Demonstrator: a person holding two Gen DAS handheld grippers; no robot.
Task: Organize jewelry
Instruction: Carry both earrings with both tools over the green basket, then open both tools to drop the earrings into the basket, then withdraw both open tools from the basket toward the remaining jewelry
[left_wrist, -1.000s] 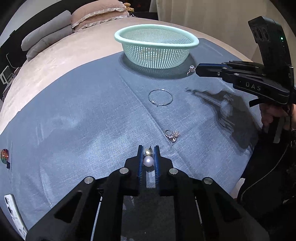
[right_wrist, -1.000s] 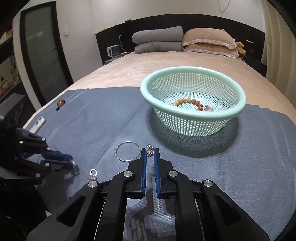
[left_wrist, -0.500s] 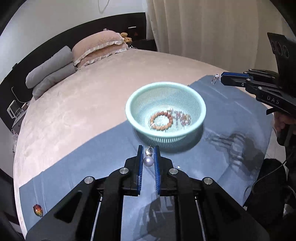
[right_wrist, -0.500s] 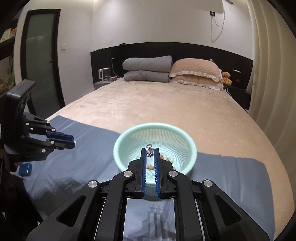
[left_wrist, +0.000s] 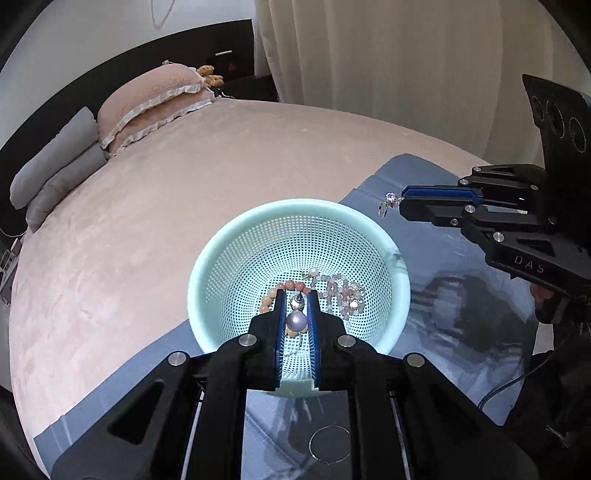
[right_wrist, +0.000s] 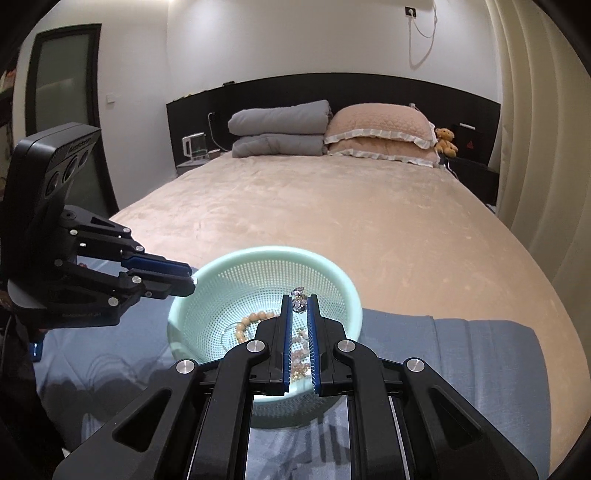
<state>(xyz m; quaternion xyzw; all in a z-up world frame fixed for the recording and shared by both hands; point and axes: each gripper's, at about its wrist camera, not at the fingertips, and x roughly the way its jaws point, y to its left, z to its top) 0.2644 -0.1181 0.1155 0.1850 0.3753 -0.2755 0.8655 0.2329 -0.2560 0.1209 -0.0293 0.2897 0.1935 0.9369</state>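
Now L gripper (left_wrist: 295, 301) jaws clamped on pearl earring (left_wrist: 296, 320), R gripper (right_wrist: 299, 301) on crystal earring (right_wrist: 298, 303), over basket (left_wrist: 207, 273).

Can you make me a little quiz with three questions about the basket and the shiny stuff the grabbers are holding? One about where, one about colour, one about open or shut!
1. Where is the thin silver hoop?
A. inside the basket
B. on the blue cloth, outside the basket
C. on the pink pillow

2. What colour is the basket?
A. mint green
B. red
C. black

3. How is the left gripper?
A. wide open and empty
B. lying on the cloth
C. shut on a pearl earring

Answers:
1. B: the left wrist view shows the hoop flat on the cloth below the basket's near rim.
2. A: its mesh wall and rim are pale green in both views.
3. C: the pearl sits pinched between the blue pads, over the basket. The right gripper likewise pinches a sparkly piece.
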